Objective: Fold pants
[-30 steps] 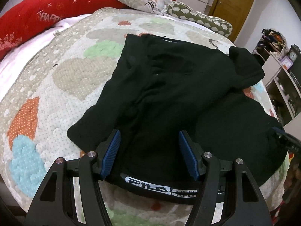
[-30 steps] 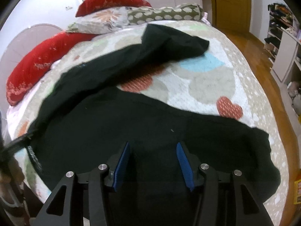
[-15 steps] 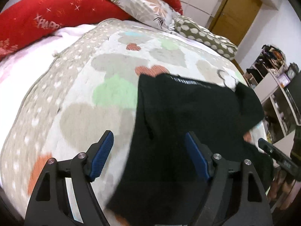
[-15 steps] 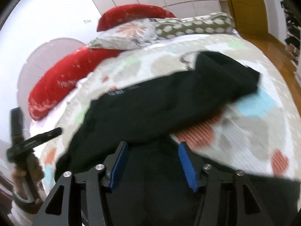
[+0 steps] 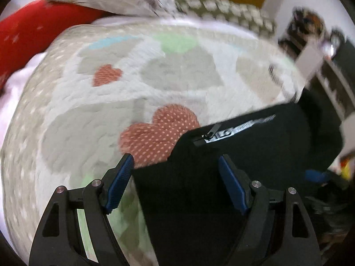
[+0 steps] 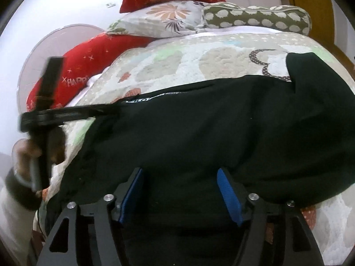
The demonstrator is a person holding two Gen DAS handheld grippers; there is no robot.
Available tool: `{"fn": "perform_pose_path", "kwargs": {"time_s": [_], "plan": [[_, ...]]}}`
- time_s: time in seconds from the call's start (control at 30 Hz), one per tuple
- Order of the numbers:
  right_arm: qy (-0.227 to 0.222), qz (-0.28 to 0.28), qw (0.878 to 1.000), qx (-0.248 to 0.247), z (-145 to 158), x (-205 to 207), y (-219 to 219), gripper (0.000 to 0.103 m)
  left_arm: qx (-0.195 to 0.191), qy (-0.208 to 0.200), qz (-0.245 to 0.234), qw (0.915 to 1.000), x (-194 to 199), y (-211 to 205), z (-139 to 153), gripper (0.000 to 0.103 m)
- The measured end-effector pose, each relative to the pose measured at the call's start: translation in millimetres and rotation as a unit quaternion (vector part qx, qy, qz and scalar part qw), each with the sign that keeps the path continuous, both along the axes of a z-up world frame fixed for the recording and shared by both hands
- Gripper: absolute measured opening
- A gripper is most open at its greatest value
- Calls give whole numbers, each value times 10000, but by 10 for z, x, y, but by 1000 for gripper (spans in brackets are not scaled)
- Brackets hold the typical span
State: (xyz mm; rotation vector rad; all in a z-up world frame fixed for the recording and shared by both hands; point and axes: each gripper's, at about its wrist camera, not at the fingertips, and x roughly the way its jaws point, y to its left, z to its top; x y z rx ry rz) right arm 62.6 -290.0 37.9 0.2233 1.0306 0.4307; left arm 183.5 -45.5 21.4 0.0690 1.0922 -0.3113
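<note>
The black pants lie spread across the quilted bed. Their waistband with white lettering is at the far left edge. In the left wrist view the pants fill the lower right, and the lettered waistband shows at their top edge. My left gripper is open, over the pants' left edge near the waistband corner. It also shows in the right wrist view, reaching to the waistband. My right gripper is open and low over the near part of the pants.
The quilt has heart and cloud patches. Red pillows, a floral pillow and a green spotted bolster line the head of the bed. Shelves and a wooden door are on the right.
The pants were folded over away from me, so the waistband now lies at the far side. Both grippers moved forward over the bed. Both stayed open.
</note>
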Motion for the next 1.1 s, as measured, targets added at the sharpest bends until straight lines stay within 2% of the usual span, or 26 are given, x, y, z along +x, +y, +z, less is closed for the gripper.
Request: {"fn": "perform_pose_path", "kwargs": {"time_s": [0.03, 0.13, 0.2, 0.27, 0.3, 0.37, 0.4, 0.47, 0.53, 0.6, 0.7, 0.8, 0.87, 0.97, 1.03, 1.1], "plan": [[0, 2, 10000, 21, -3, 10, 0, 69, 163, 44, -65, 9998, 38, -49, -66, 79], [-53, -21, 10000, 74, -26, 18, 3, 71, 258, -160, -276, 9992, 18, -101, -98, 80], [-92, -47, 9999, 135, -27, 9, -18, 71, 138, -134, -344, 9992, 6, -71, -86, 70], [-108, -143, 9994, 302, 26, -13, -81, 71, 68, -134, -304, 9994, -27, -44, -34, 41], [-172, -256, 9986, 427, 82, -46, -144, 71, 10, -164, -302, 9994, -76, -30, 25, 33], [-387, -514, 9957, 664, 219, -136, -291, 71, 112, -417, -265, 9987, -185, -73, 153, 7], [-487, -651, 9937, 768, 294, -204, -386, 71, 101, -515, -257, 9983, -259, -84, 219, 7], [-565, -866, 9908, 873, 404, -323, -545, 71, -238, -719, -381, 9964, -486, -89, 390, 7], [-581, -1098, 9872, 999, 468, -427, -708, 71, -168, -939, -516, 9941, -671, -166, 472, 7], [-513, -1252, 9846, 1111, 507, -495, -815, 71, -133, -985, -523, 9937, -753, -186, 507, 7], [-533, -1303, 9824, 1230, 592, -622, -901, 71, -499, -885, -496, 9936, -925, -188, 566, 7], [-550, -1164, 9847, 1175, 635, -698, -858, 71, -564, -1031, -757, 9902, -1272, -299, 639, 2], [-540, -1176, 9850, 1139, 642, -727, -846, 71, -755, -1078, -970, 9865, -1604, -354, 687, 2], [-449, -1261, 9817, 1355, 594, -770, -880, 71, -981, -1166, -1146, 9817, -2067, -384, 691, 2], [-230, -1355, 9806, 1400, 543, -710, -872, 71, -1071, -1077, -1103, 9822, -2209, -367, 636, 2], [-103, -1333, 9809, 1413, 546, -666, -840, 71, -1047, -1084, -721, 9859, -2184, -268, 626, 2]]}}
